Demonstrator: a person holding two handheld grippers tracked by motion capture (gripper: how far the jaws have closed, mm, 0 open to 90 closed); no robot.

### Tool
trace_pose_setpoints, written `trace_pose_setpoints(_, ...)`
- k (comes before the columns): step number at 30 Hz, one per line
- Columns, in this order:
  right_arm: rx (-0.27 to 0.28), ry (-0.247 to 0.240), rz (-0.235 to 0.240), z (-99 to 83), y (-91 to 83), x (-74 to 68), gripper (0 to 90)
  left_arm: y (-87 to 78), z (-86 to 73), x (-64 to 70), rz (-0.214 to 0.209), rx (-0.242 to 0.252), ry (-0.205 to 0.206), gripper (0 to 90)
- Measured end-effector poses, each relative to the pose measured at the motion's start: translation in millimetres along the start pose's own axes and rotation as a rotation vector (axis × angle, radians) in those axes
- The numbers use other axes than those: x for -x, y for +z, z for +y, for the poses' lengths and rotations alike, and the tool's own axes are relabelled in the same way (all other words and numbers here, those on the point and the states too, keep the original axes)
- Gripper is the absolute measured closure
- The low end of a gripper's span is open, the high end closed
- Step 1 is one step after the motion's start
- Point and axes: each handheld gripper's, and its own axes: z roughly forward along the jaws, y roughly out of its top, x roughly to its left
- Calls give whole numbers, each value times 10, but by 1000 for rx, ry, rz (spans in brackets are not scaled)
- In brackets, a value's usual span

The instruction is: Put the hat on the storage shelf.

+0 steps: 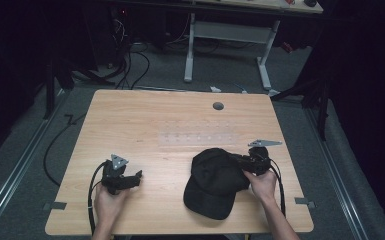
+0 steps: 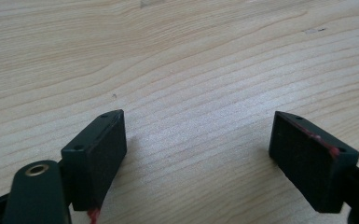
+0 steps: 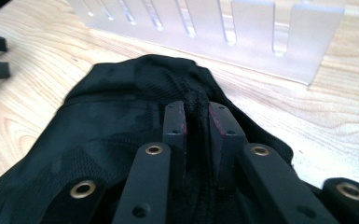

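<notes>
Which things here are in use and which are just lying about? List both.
In use: black cap, pinched by the right gripper; left gripper, open over bare wooden table.

Lying about: clear slotted rack behind the cap; desk on the floor beyond.

You work at a light wood table (image 1: 130, 125) on grey carpet (image 1: 25, 145), dark room around, a white-legged desk (image 1: 230, 35) behind, black cables (image 1: 130, 65) on the floor, metal rails (image 1: 15, 175) alongside.

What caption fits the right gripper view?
Right gripper pinching a fold of the black cap, clear slotted rack behind.
</notes>
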Motion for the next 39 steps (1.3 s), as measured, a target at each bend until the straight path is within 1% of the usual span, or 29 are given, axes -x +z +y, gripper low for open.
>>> trace_pose_setpoints(2,21,-10,18,7,-47,-14,799,0,0,1,1,0,0,192)
trace_pose_setpoints(5,38,-20,41,13,-99,-29,803,1,0,5,4,-1,-1,191)
trace_pose_setpoints(6,38,-20,41,13,-99,-29,803,3,0,5,5,0,0,191)
trace_pose_setpoints(7,49,-35,55,16,-136,-47,806,2,1,5,4,-1,-1,189)
trace_pose_setpoints(8,49,-35,55,16,-136,-47,806,0,0,4,1,-2,-1,189)
trace_pose_setpoints(9,66,-54,67,20,-183,-68,807,-4,-1,4,-1,-5,2,188)
trace_pose_setpoints(12,76,-61,78,23,-223,-85,807,-15,-1,10,-5,-17,5,185)
trace_pose_setpoints(13,84,-76,84,38,-266,-115,808,-19,5,18,-12,-26,-6,172)
trace_pose_setpoints(14,84,-76,84,38,-266,-115,808,-19,5,18,-12,-26,-6,168)
trace_pose_setpoints(15,97,-90,99,65,-314,-143,810,-23,12,23,-19,-32,-15,164)
trace_pose_setpoints(17,111,-108,103,95,-364,-181,810,-33,27,40,-42,-47,-42,158)
trace_pose_setpoints(18,111,-108,103,95,-364,-181,810,-41,34,51,-53,-55,-50,158)
trace_pose_setpoints(19,123,-124,112,120,-406,-212,811,-49,37,65,-62,-55,-51,153)
trace_pose_setpoints(21,131,-131,116,130,-424,-225,811,-74,52,99,-85,-52,-51,153)
trace_pose_setpoints(22,143,-147,121,148,-457,-257,811,-103,77,136,-116,-52,-58,151)
trace_pose_setpoints(23,148,-155,126,157,-473,-272,812,-120,90,155,-131,-52,-60,151)
trace_pose_setpoints(24,154,-162,132,167,-489,-288,812,-120,90,155,-131,-52,-60,150)
trace_pose_setpoints(26,165,-175,138,186,-520,-315,812,-150,120,198,-165,-57,-64,147)
trace_pose_setpoints(27,165,-175,138,186,-520,-315,813,-164,134,224,-181,-56,-67,147)
trace_pose_setpoints(29,176,-197,145,218,-562,-357,814,-192,164,279,-214,-59,-74,147)
trace_pose_setpoints(32,181,-210,151,241,-591,-387,815,-223,204,360,-253,-64,-72,146)
trace_pose_setpoints(34,196,-226,158,274,-631,-420,815,-241,233,408,-283,-70,-77,149)
trace_pose_setpoints(35,199,-232,157,284,-644,-429,815,-253,258,458,-304,-77,-76,149)
trace_pose_setpoints(36,199,-232,157,284,-644,-429,815,-253,258,458,-304,-77,-76,150)
trace_pose_setpoints(37,200,-237,159,296,-656,-436,816,-256,270,485,-312,-78,-78,150)
trace_pose_setpoints(39,207,-248,158,318,-677,-451,816,-265,292,526,-330,-81,-70,149)
